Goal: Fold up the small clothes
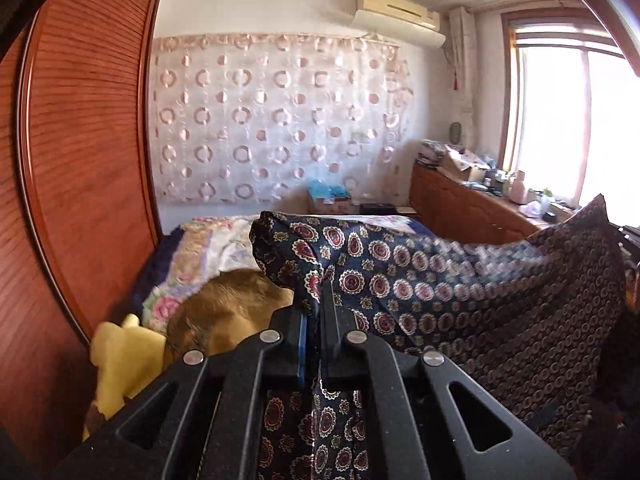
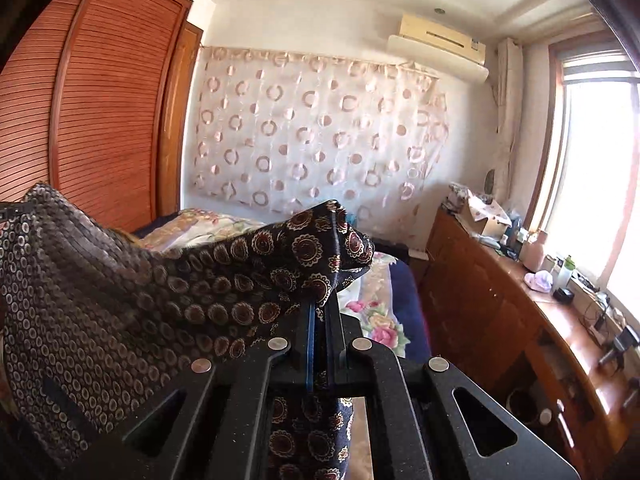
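cloth (image 1: 440, 280): stretched in the air above the bed (image 1: 208, 240) | left claw (image 1: 316, 300): clenched on one corner; right claw (image 2: 326, 308): clenched on the other | progress: no fold seen yet; folding judged still to be done

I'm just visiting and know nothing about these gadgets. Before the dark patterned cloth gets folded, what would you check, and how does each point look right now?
1. Left gripper clamped on the dark navy cloth with red and cream medallions: ok, jaws shut with fabric pinched between them.
2. Right gripper clamped on the same cloth: ok, fabric bunched over its closed tips.
3. Cloth spread between the two grippers: ok, it spans from one to the other with some sag.
4. Cloth hanging clear of the floral bed cover: cannot tell, its lower edge is hidden.
5. Landing spot free: cannot tell; a yellow plush toy and a brown furry heap lie on the bed at the left.
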A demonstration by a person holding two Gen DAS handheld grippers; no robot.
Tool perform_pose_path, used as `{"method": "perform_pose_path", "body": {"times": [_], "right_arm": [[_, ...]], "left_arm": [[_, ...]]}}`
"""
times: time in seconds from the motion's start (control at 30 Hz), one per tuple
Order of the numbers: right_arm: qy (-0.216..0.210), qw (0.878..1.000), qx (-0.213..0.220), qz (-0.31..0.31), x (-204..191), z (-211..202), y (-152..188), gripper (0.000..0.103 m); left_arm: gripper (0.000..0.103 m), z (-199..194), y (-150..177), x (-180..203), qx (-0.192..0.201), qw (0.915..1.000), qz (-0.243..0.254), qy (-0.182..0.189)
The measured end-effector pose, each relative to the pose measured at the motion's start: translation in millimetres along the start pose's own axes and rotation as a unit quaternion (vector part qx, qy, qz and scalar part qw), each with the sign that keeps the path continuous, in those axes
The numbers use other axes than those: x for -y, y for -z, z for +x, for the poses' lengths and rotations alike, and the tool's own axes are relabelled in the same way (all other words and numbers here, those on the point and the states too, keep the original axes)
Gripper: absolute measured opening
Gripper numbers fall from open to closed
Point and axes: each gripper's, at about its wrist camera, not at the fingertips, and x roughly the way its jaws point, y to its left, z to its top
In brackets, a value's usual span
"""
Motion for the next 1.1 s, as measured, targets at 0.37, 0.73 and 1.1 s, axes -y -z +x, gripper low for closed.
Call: {"method": "perform_pose_path", "body": {"times": [0.37, 0.73, 1.1], "right_arm": [[-0.01, 0.983, -0.179, 0.035, -38.4, 144.9, 57.8, 0.032], [-0.061, 0.976, -0.201, 0.061, -22.7, 135.7, 116.1, 0.042], [-0.088, 0.96, -0.243, 0.107, -11.0, 104.4, 156.6, 0.049]], "left_arm": [[0.046, 85.4, 41.9, -39.7, -0.109, 0.9936, -0.024, -0.014], [0.075, 68.8, 87.9, -8.7, -0.138, 0.9899, 0.023, 0.02], [0.075, 75.6, 149.9, 25.6, -0.185, 0.9812, 0.022, 0.049]]}}
